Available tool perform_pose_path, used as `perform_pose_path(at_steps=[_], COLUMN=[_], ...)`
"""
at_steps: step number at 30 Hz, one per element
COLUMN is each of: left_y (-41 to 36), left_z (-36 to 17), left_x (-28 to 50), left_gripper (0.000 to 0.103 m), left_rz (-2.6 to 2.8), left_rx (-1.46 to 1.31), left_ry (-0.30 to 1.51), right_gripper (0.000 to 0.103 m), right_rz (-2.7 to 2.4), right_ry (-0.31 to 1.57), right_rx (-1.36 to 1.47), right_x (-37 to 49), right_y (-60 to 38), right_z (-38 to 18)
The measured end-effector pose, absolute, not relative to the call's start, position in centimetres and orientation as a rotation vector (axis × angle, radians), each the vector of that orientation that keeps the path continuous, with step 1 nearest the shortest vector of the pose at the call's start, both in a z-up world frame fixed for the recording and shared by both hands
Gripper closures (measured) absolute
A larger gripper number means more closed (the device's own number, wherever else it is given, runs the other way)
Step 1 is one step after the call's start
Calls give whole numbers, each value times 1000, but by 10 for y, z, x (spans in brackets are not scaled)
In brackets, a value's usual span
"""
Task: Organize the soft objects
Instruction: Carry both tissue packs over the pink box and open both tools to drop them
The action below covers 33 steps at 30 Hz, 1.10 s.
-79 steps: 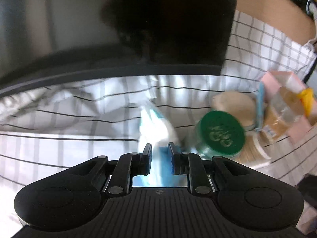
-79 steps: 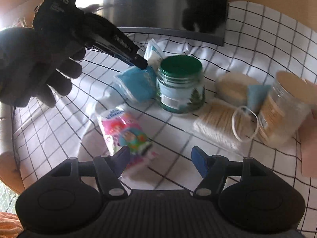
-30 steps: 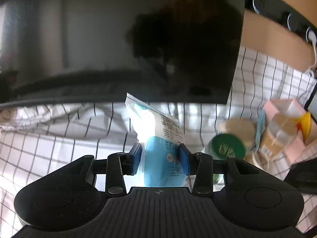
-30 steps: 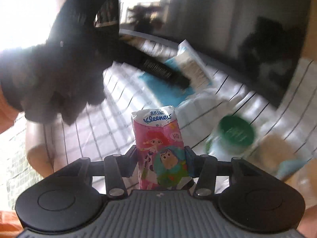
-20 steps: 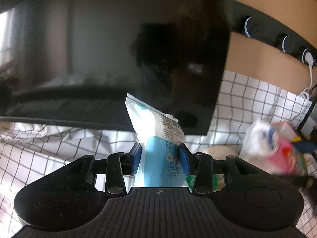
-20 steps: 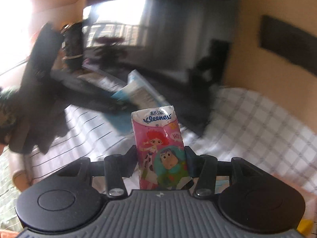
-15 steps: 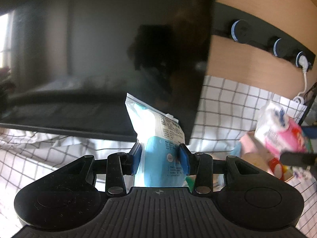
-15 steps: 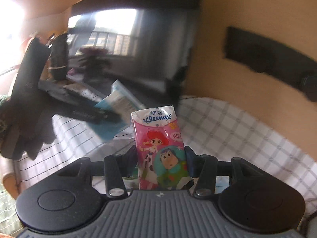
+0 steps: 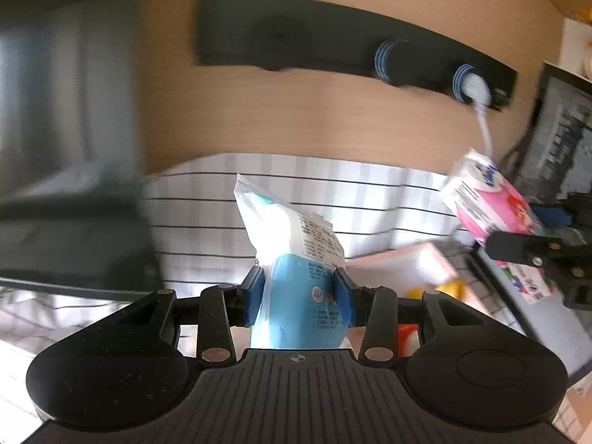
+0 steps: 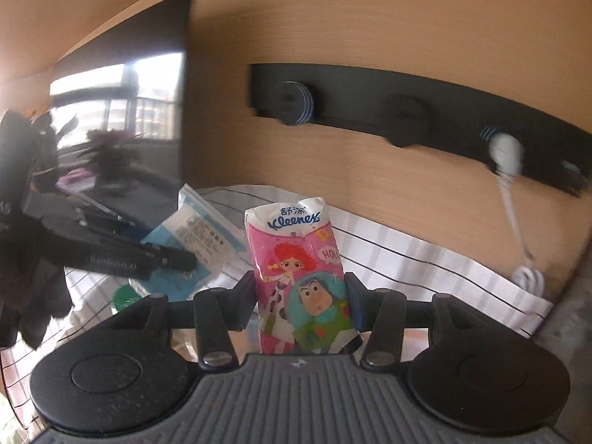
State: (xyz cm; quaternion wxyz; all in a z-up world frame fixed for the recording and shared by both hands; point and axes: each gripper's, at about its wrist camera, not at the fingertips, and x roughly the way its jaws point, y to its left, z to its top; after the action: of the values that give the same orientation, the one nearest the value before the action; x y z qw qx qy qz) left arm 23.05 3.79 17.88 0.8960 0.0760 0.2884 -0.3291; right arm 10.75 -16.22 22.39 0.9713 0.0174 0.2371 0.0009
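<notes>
My left gripper (image 9: 299, 292) is shut on a blue and white tissue pack (image 9: 292, 255) that stands upright between its blue pads, held in the air above the checked cloth (image 9: 207, 218). My right gripper (image 10: 301, 305) is shut on a pink Kleenex tissue pack (image 10: 299, 273) with cartoon figures, also lifted. In the left wrist view the pink pack (image 9: 488, 203) and the right gripper's fingers (image 9: 525, 244) show at the right. In the right wrist view the blue pack (image 10: 192, 236) and the left gripper (image 10: 122, 255), held by a gloved hand (image 10: 26, 251), show at the left.
A dark monitor (image 9: 66, 155) stands at the left. A black socket strip (image 9: 333, 40) with a white plug (image 9: 475, 87) runs along the wooden wall. A pink box (image 9: 403, 266) lies below at the right, a green jar lid (image 10: 124, 298) below the left gripper.
Both grippers have swung to the right and risen with their packs still held. The monitor slid to the left of both views and the socket strip came into view.
</notes>
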Motion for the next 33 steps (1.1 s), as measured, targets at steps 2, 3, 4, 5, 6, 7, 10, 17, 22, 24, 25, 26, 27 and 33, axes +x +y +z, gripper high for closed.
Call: perform_pose_path(at_steps=[2, 3, 4, 5, 6, 7, 10, 17, 22, 24, 25, 26, 27, 33], left_y=[16, 5, -5, -15, -24, -33, -53, -94, -102, -97, -94, -91, -85, -47], left_z=[173, 169, 165, 161, 157, 152, 138, 98, 70, 65, 65, 66, 70, 103], left_x=[227, 225, 224, 224, 223, 223, 227, 248, 259, 262, 262, 261, 259, 233], left_gripper=[58, 58, 58, 58, 58, 58, 58, 54, 57, 57, 57, 57, 57, 57], left_rz=[-706, -718, -728, -739, -749, -758, -777, -909, -858, -863, -865, -865, -861, -839], left_rx=[164, 165, 166, 167, 169, 172, 178, 57, 64, 60, 72, 86, 96, 60], left_ry=[611, 622, 633, 647, 662, 677, 727, 869, 870, 882, 883, 872, 853, 766], right_gripper=[54, 54, 54, 54, 54, 54, 54, 54, 53, 53, 53, 53, 53, 53], right_rz=[-31, -45, -60, -75, -86, -94, -120, -136, -117, -66, -47, -36, -35, -119], right_ry=[472, 468, 463, 461, 463, 468, 495, 536, 561, 593, 609, 625, 643, 733], right_rx=[56, 63, 75, 93, 114, 135, 184, 262, 317, 357, 381, 408, 430, 398], right_x=[102, 101, 99, 97, 96, 97, 101, 114, 129, 142, 148, 155, 161, 199], right_y=[-180, -188, -195, -202, -209, -215, -231, -254, -255, -253, -253, -254, -254, -250], right_z=[219, 218, 215, 212, 207, 202, 189, 162, 151, 141, 136, 129, 123, 92])
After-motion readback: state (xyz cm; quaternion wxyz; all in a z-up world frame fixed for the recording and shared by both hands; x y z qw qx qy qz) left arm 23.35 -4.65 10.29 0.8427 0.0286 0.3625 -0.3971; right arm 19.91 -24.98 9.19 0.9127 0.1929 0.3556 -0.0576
